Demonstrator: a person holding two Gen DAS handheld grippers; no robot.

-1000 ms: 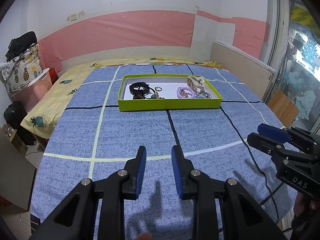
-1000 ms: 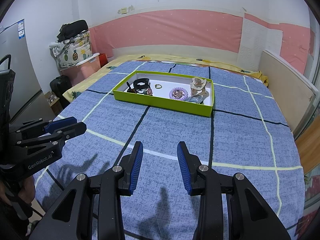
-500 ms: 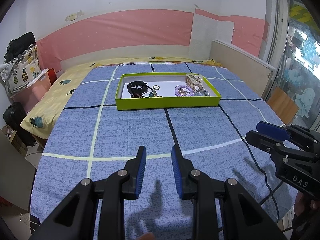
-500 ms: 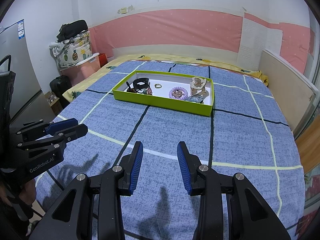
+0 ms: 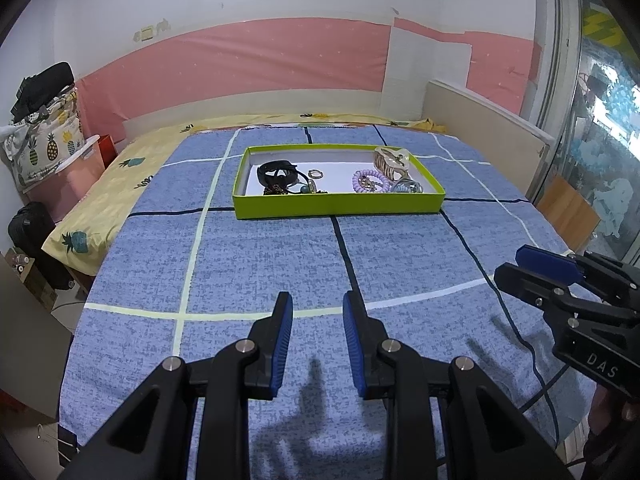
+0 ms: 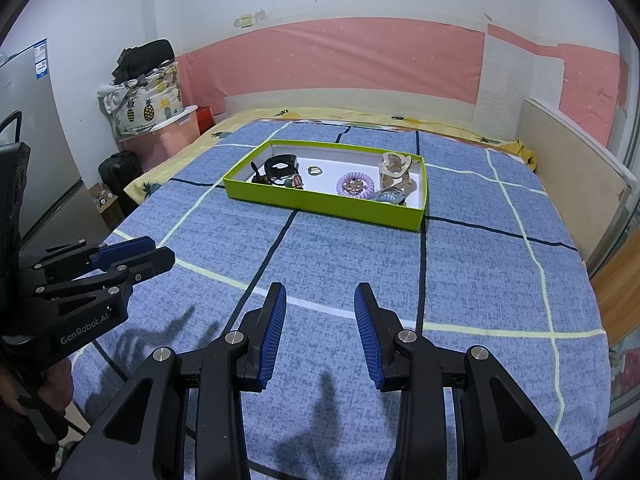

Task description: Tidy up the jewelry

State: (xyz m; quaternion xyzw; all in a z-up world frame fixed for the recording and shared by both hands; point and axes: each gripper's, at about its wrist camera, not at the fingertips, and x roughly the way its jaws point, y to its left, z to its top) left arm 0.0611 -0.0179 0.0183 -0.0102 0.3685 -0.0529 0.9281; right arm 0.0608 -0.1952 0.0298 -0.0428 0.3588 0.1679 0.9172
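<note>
Blue bedspread (image 5: pixel 256 256) carries one green tray (image 5: pixel 338 203); two grippers (image 5: pixel 317 312) (image 6: pixel 320 304) gape empty.

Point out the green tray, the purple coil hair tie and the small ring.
green tray (image 5: pixel 338 205), left wrist view, on its near outer wall.
purple coil hair tie (image 6: pixel 355 185), right wrist view, on its coil.
small ring (image 6: pixel 315 170), right wrist view, on its band.

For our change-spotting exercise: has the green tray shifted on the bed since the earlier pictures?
No. The green tray meets the same black quilt stripe at its near wall as before.
</note>
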